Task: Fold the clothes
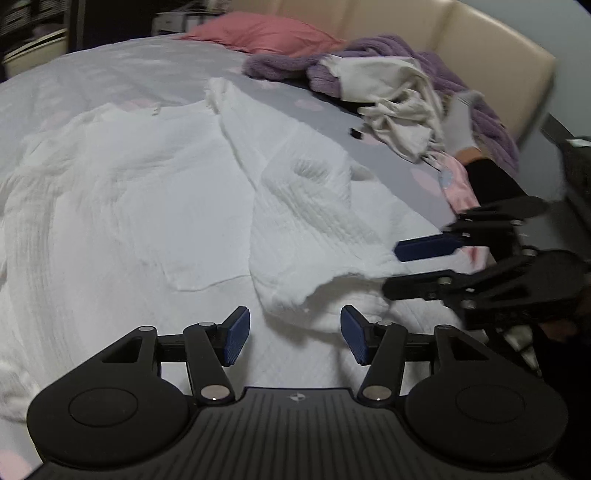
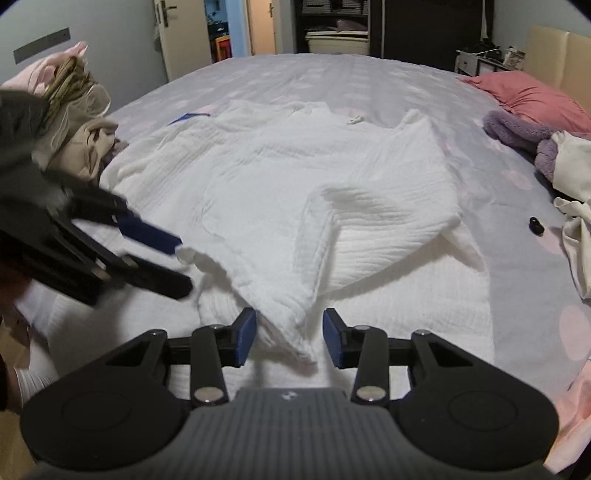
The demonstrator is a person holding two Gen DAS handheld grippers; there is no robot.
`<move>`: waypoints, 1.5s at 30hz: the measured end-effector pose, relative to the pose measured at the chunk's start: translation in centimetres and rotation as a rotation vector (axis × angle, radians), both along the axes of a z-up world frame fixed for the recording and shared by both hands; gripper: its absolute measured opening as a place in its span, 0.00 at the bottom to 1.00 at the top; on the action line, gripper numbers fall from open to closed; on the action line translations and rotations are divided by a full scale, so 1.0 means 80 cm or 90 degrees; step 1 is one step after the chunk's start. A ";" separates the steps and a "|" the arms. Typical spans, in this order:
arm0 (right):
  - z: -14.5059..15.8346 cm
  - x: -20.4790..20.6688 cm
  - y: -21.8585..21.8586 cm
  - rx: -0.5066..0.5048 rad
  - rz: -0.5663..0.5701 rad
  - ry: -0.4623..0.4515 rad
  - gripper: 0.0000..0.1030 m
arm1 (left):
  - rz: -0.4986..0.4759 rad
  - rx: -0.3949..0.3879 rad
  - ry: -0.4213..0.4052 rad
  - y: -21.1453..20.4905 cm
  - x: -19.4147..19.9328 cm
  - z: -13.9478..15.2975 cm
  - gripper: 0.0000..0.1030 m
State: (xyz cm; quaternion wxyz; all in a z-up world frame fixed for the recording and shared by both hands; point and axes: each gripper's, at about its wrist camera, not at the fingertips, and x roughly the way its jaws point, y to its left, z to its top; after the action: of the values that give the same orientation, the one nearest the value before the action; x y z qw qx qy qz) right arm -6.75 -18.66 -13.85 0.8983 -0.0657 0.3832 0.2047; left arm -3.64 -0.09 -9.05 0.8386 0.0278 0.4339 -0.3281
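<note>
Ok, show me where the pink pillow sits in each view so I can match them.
Left wrist: the pink pillow lies top centre, against the beige headboard, left of the purple blanket.
Right wrist: the pink pillow lies at the far right, upper part, behind the purple blanket.
Shared landmark: the white garment spread on the bed in the middle of both views.
</note>
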 end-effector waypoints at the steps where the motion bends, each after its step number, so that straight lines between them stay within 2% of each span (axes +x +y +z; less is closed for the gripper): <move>1: -0.001 0.000 0.002 0.003 -0.011 -0.001 0.42 | 0.011 -0.007 0.001 -0.003 0.001 -0.002 0.51; 4: -0.003 0.002 0.005 0.004 -0.033 -0.001 0.42 | 0.035 0.006 -0.021 -0.015 0.005 -0.003 0.51; 7: -0.007 0.007 0.006 -0.001 -0.045 0.002 0.37 | 0.067 0.014 -0.046 -0.018 0.010 0.004 0.51; 11: -0.011 0.009 0.006 0.000 -0.052 0.008 0.37 | 0.105 0.030 -0.051 -0.014 0.016 0.012 0.47; 12: -0.013 0.009 0.007 0.001 -0.051 0.009 0.37 | 0.112 0.030 -0.049 -0.011 0.017 0.012 0.38; 13: -0.015 0.008 0.007 0.000 -0.049 0.011 0.37 | 0.117 0.026 -0.047 -0.007 0.018 0.013 0.22; 14: -0.017 0.008 0.008 -0.001 -0.047 0.012 0.37 | 0.119 0.017 -0.044 -0.004 0.018 0.014 0.14; 20: -0.015 0.003 0.015 0.018 -0.031 -0.010 0.37 | 0.111 -0.004 -0.048 -0.002 0.011 0.024 0.10; 21: -0.015 0.004 0.017 0.011 -0.032 -0.013 0.37 | 0.106 -0.008 -0.050 -0.003 0.010 0.027 0.10; 22: -0.015 0.005 0.019 0.004 -0.034 -0.016 0.31 | 0.101 -0.011 -0.052 -0.003 0.008 0.030 0.09; 23: -0.013 0.005 0.018 0.004 -0.038 -0.017 0.15 | 0.095 -0.013 -0.053 -0.003 0.006 0.034 0.09; 24: -0.011 0.005 0.015 0.008 -0.043 -0.016 0.07 | 0.088 -0.015 -0.054 -0.004 0.004 0.039 0.08; 27: 0.009 -0.004 0.001 0.030 -0.054 -0.036 0.05 | 0.052 -0.012 -0.081 -0.003 -0.010 0.059 0.05; 32: 0.074 -0.049 -0.032 0.084 -0.044 -0.100 0.04 | -0.045 -0.052 -0.224 -0.001 -0.058 0.118 0.05; 34: 0.086 -0.065 -0.043 0.085 -0.040 -0.100 0.04 | -0.084 -0.040 -0.271 -0.010 -0.077 0.132 0.05; 35: 0.091 -0.072 -0.048 0.085 -0.038 -0.097 0.04 | -0.105 -0.026 -0.273 -0.016 -0.083 0.131 0.05; 37: 0.072 -0.074 -0.051 0.060 -0.040 -0.055 0.04 | -0.134 0.011 -0.244 -0.030 -0.089 0.114 0.05; 39: 0.046 -0.072 -0.052 0.028 -0.044 -0.002 0.04 | -0.152 0.039 -0.181 -0.044 -0.088 0.083 0.05; 42: 0.007 -0.069 -0.053 -0.020 -0.050 0.078 0.04 | -0.161 0.043 -0.109 -0.059 -0.092 0.049 0.05; 45: -0.016 -0.069 -0.062 -0.037 -0.057 0.151 0.04 | -0.160 0.052 -0.075 -0.066 -0.094 0.035 0.06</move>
State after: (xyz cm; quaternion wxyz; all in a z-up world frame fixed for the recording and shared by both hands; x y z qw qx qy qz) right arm -12.26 -23.58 -15.14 0.8527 -0.0498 0.4948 0.1598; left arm -11.14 -5.36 -6.27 0.8132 0.1352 0.3902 -0.4100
